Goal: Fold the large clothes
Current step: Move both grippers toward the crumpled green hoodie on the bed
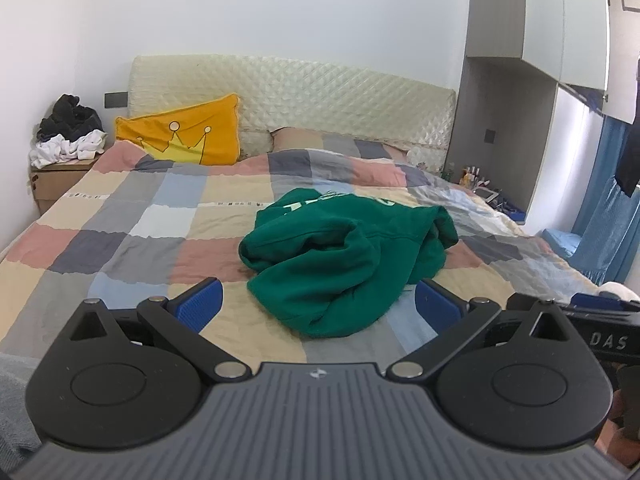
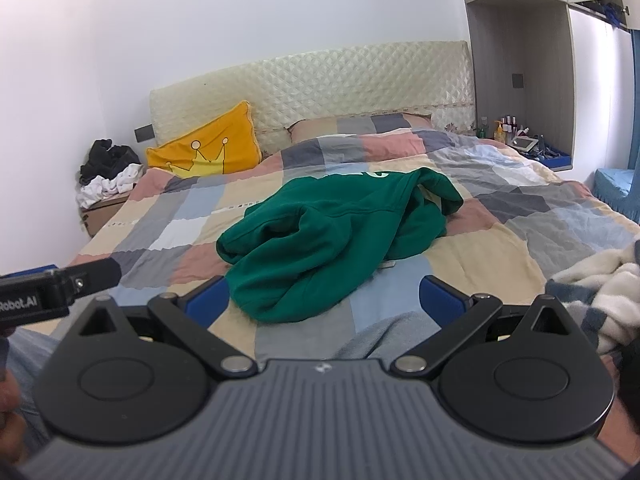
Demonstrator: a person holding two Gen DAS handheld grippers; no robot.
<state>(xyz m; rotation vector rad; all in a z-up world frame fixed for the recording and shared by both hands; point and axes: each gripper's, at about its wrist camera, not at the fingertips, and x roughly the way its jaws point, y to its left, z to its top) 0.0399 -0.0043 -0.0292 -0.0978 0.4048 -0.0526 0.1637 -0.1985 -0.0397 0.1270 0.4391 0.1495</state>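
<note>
A green hoodie [image 1: 344, 264] lies crumpled in a heap on the checked bedspread [image 1: 132, 224], with pale lettering showing along its far edge. In the right wrist view the hoodie [image 2: 328, 236] sits in the middle of the bedspread [image 2: 500, 216]. My left gripper [image 1: 320, 304] hovers just short of the near edge of the heap, open, its blue pads [image 1: 202, 304] wide apart and holding nothing. My right gripper [image 2: 326, 300] is also open and empty, close to the hoodie's near hem. The side of the left gripper [image 2: 60, 284] shows at the left of the right wrist view.
A yellow crown pillow [image 1: 188, 136] leans on the quilted headboard [image 1: 320, 100]. Dark and white clothes [image 1: 68, 132] are piled on a cardboard box at the left. A shelf niche with bottles [image 2: 508, 128] is at the right. A fluffy striped blanket [image 2: 600, 288] lies at the bed's near right.
</note>
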